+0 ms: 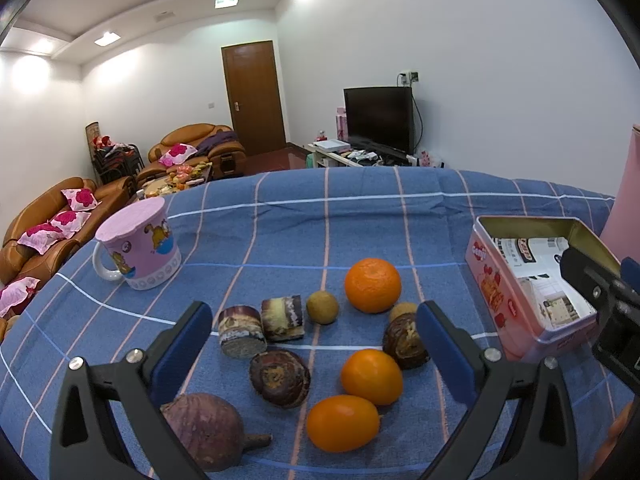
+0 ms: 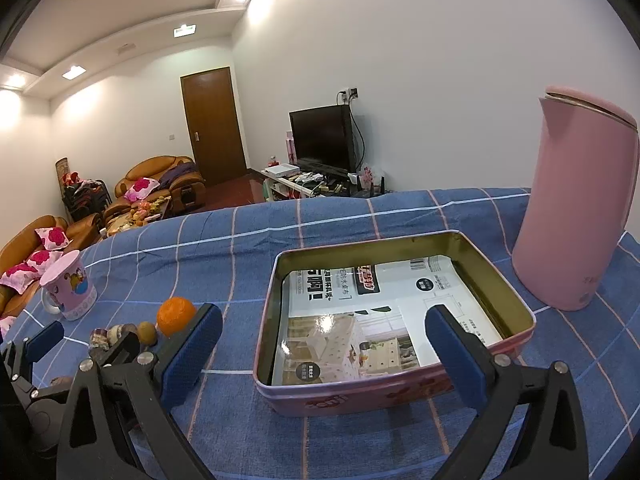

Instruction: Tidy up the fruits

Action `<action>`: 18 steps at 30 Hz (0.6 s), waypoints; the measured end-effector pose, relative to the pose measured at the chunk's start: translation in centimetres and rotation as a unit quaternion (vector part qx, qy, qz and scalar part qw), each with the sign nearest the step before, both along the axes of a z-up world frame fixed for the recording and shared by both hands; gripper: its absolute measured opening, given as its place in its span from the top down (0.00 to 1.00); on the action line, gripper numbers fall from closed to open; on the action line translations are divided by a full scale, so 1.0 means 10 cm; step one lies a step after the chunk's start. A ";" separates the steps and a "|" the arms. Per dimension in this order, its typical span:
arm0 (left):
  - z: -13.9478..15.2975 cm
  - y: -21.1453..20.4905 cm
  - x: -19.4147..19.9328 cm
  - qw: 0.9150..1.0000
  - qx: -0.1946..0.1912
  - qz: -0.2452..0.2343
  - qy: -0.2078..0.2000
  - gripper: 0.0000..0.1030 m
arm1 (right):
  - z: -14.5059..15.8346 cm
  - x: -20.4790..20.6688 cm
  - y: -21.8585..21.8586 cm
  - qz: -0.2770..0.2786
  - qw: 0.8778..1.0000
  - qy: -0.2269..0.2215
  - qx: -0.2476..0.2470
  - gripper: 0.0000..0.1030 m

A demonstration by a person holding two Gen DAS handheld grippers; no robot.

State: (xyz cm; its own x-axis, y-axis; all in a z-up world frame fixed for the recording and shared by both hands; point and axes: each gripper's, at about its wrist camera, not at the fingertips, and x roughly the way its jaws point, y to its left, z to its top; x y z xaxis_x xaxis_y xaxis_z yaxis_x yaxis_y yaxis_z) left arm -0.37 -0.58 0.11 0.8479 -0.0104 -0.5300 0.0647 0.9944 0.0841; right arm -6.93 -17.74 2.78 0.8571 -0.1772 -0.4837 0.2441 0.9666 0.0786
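The left tool (image 1: 316, 356) stood spread wide, gripping nothing, above a cluster of fruit on the blue checked worktop (image 1: 280, 232): a large orange (image 1: 373, 285), two smaller oranges (image 1: 371, 377) nearer the front edge, dark chestnut-like pieces (image 1: 280, 378) and a purple root (image 1: 208, 434). Only this view showed them all. The right tool (image 2: 324, 356), likewise spread and empty, hung over the open tin (image 2: 400, 396), whose paper-lined inside (image 2: 360, 308) held no fruit; only here stood the whole pink kettle (image 2: 576, 208) at the worktop's far right corner. A pink mug (image 1: 138, 246) sat by the left edge.

Three oranges (image 1: 372, 285); perhaps two longans (image 1: 322, 307)
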 end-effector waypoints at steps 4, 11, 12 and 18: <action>0.00 0.00 0.00 1.000 -0.001 0.000 0.001 0.00 | -0.01 0.01 0.00 0.001 1.000 -0.001 -0.001 0.01; 0.00 0.01 0.00 1.000 -0.001 0.001 0.001 0.00 | -0.01 0.00 0.01 0.001 1.000 -0.001 -0.003 0.01; 0.00 0.01 -0.01 1.000 -0.001 0.000 0.001 0.00 | -0.01 0.00 0.02 0.001 1.000 -0.001 -0.003 0.01; -0.01 0.01 0.00 1.000 -0.001 0.000 0.001 0.00 | -0.01 0.00 0.02 0.003 1.000 -0.001 -0.003 0.01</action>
